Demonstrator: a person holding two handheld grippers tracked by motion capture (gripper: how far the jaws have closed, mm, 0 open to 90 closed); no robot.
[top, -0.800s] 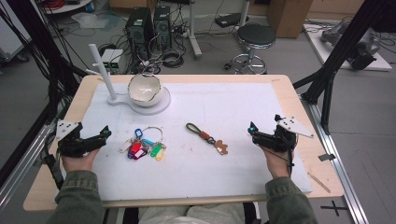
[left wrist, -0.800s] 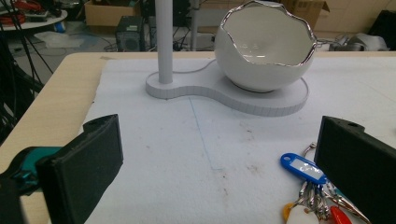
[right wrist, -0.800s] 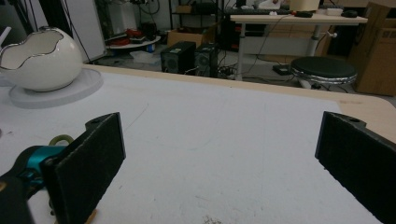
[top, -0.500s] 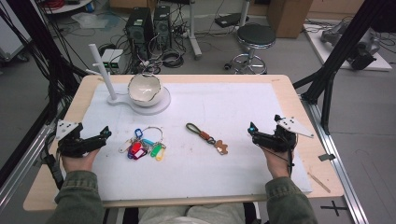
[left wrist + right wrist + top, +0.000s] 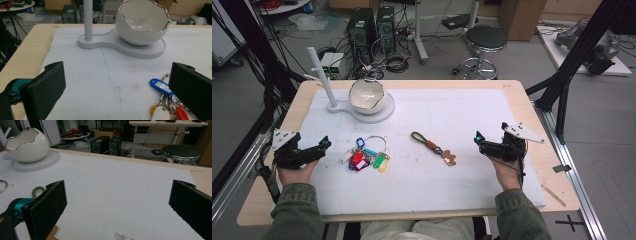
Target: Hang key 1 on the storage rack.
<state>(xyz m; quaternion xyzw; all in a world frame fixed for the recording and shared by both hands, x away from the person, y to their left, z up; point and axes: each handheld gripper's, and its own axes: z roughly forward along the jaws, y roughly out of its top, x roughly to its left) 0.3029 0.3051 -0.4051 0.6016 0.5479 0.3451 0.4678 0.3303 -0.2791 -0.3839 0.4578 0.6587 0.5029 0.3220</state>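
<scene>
A ring of keys with coloured tags lies on the white mat, just right of my left gripper. In the left gripper view its blue tag sits beside the right jaw, and my left gripper stands open with bare mat between the jaws. An olive strap keychain with a brown charm lies mid-table, left of my right gripper. The right gripper is open too, with the olive loop past its left jaw. A white egg-shaped bowl rests on a white stand with an upright post.
The white mat covers most of the wooden table. Black frame struts rise at the right side and dark poles at the left. Beyond the far edge stand a stool and computer towers.
</scene>
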